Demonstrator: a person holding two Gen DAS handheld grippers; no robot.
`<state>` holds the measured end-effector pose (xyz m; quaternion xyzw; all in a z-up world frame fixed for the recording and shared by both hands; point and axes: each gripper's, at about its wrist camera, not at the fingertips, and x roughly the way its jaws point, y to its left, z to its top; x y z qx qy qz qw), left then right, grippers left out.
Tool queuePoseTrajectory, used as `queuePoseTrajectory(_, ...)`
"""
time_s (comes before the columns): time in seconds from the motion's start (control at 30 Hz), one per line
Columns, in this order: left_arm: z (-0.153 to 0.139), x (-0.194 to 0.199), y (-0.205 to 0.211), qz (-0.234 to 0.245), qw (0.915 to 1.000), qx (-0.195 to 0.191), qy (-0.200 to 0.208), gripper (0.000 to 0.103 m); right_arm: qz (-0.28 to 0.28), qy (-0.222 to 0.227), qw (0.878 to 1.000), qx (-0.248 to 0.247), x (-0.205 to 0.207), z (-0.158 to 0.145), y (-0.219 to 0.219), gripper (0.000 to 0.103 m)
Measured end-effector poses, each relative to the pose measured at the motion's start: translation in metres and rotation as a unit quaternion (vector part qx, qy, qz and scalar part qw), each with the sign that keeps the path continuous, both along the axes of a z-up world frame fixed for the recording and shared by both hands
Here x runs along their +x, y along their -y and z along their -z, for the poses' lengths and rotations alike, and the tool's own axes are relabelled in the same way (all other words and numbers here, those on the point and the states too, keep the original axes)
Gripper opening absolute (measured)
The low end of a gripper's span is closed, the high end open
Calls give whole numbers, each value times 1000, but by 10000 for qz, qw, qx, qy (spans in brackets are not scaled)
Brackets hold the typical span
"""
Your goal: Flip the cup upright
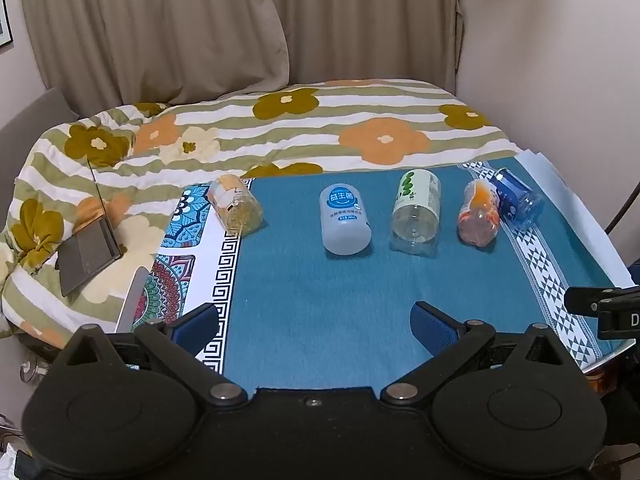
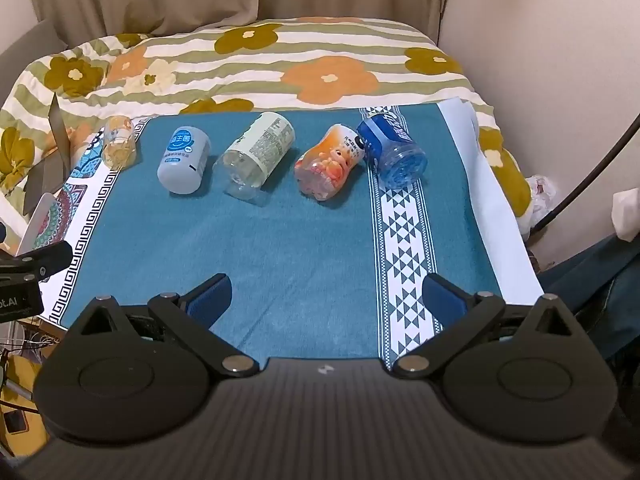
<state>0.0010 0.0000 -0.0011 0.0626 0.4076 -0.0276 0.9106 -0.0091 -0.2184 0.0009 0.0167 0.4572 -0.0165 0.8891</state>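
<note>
Several cut-bottle cups lie on their sides in a row on the teal cloth (image 1: 320,300) (image 2: 296,240): a yellowish clear cup (image 1: 236,206) (image 2: 118,142), a white cup with a blue label (image 1: 344,220) (image 2: 182,160), a clear cup with a green label (image 1: 416,216) (image 2: 256,154), an orange cup (image 1: 478,212) (image 2: 328,164) and a blue cup (image 1: 518,200) (image 2: 394,148). My left gripper (image 1: 314,326) is open and empty, near the front of the cloth. My right gripper (image 2: 326,296) is open and empty too, well short of the cups.
A flowered striped quilt (image 1: 320,124) covers the bed behind the cloth. A grey laptop (image 1: 86,254) lies on the quilt at left. Patterned cloth borders (image 1: 200,264) (image 2: 404,232) edge the teal area. Curtains and walls stand behind.
</note>
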Motion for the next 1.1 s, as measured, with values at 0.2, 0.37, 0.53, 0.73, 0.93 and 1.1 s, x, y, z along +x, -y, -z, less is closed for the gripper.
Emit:
queuePoseTrajectory(0.2,-2,2,1,-14,10000,11,69,103,5,1,10000,-19,0,1,2,103)
queuePoseTrajectory(0.37,-7,2,2,-21,10000,26,80,103,2,0,10000,-15,0,1,3,103)
queuePoseTrajectory(0.53,-9,0,-2,-92,9999,-55,93,103,-1,2,10000,-7,0,1,3,103)
queuePoseTrajectory(0.73,-9,-1,-3,-112,9999,-59,112,103,3,-7,10000,-15,0,1,3,103)
queuePoseTrajectory(0.93,-9,-1,-4,-113,9998,-81,111,103,-3,-10,10000,-17,0,0,2,103)
queuePoseTrajectory(1.1,-10,-2,-5,-122,9998,-91,109,103,5,-9,10000,-17,0,0,2,103)
